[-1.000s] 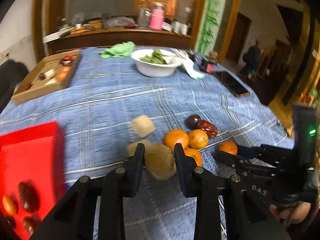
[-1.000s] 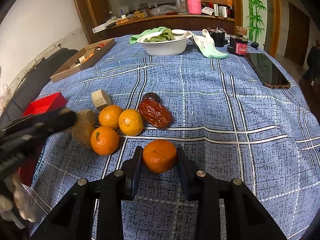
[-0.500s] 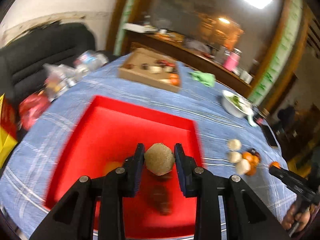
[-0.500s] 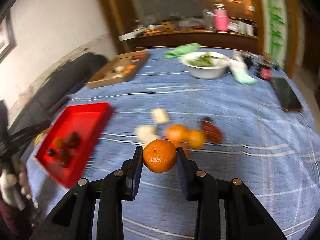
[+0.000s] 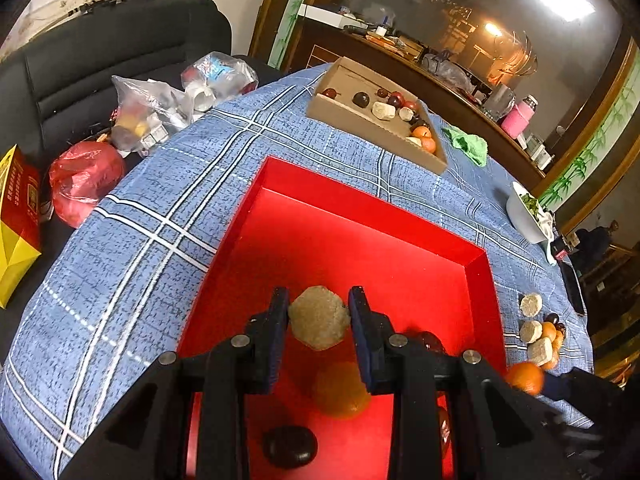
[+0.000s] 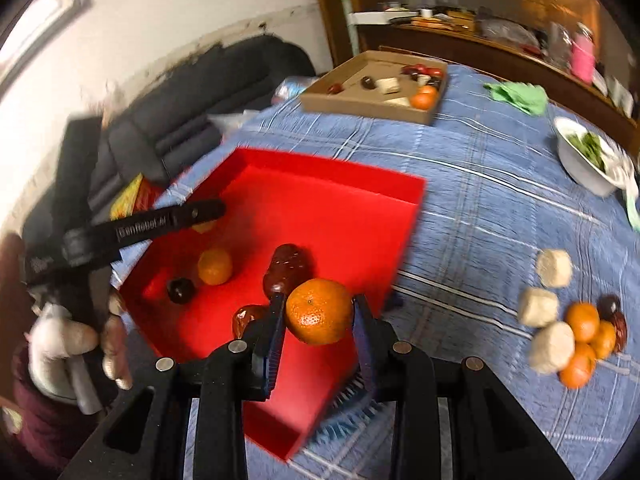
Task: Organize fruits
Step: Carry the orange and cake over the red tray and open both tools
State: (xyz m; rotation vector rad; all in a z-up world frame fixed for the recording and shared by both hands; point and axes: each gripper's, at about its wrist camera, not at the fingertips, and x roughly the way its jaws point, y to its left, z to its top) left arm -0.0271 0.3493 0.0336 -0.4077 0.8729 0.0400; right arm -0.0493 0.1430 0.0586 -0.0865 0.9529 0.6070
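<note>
Our left gripper pinches a tan lumpy cake between its nearly closed pads, holding it over the red tray. Below and nearer us in the tray lie an orange and a dark date. Our right gripper clamps a mandarin at the tray's near right edge. Off to its right, on the blue plaid cloth, sits the remaining pile of oranges, cakes and dates.
</note>
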